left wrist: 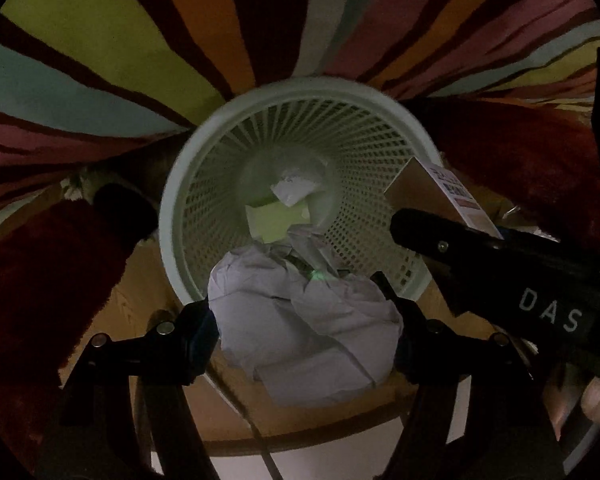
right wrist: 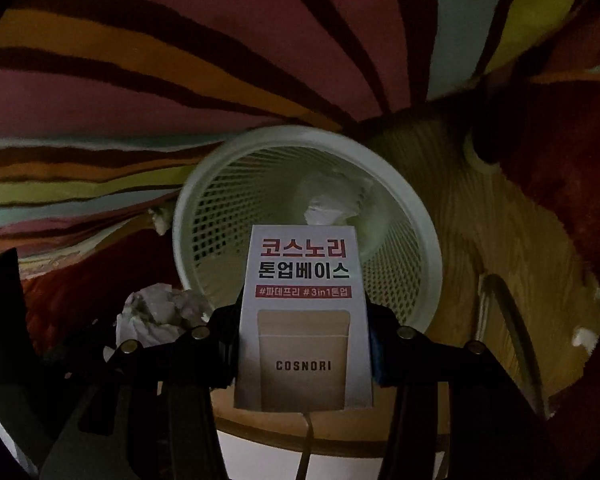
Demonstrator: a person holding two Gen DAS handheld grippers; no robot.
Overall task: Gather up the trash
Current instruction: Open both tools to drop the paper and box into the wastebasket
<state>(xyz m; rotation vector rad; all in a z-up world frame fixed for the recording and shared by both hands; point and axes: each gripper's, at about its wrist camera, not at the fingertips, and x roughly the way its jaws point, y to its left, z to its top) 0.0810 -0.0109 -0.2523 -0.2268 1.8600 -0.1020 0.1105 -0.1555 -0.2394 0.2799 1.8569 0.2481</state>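
Note:
A pale green mesh waste basket (left wrist: 380,92) stands on the floor; it also shows in the right wrist view (right wrist: 428,216). Inside lie a white paper scrap (left wrist: 290,190) and a yellow-green paper (left wrist: 276,220). My left gripper (left wrist: 306,332) is shut on a crumpled white paper ball (left wrist: 300,328), held above the basket's near rim. My right gripper (right wrist: 304,344) is shut on a white Cosnori box (right wrist: 304,312), held upright over the basket's near rim. The box also shows in the left wrist view (left wrist: 452,188), at the basket's right rim. The paper ball appears in the right wrist view (right wrist: 156,316) at lower left.
A striped multicoloured rug (left wrist: 100,60) lies beyond the basket. A dark red fuzzy mat (left wrist: 520,160) flanks it on both sides. Wooden flooring (right wrist: 480,220) lies to the right, with a cable (right wrist: 516,332) on it. A rounded wooden edge (left wrist: 300,436) is below the grippers.

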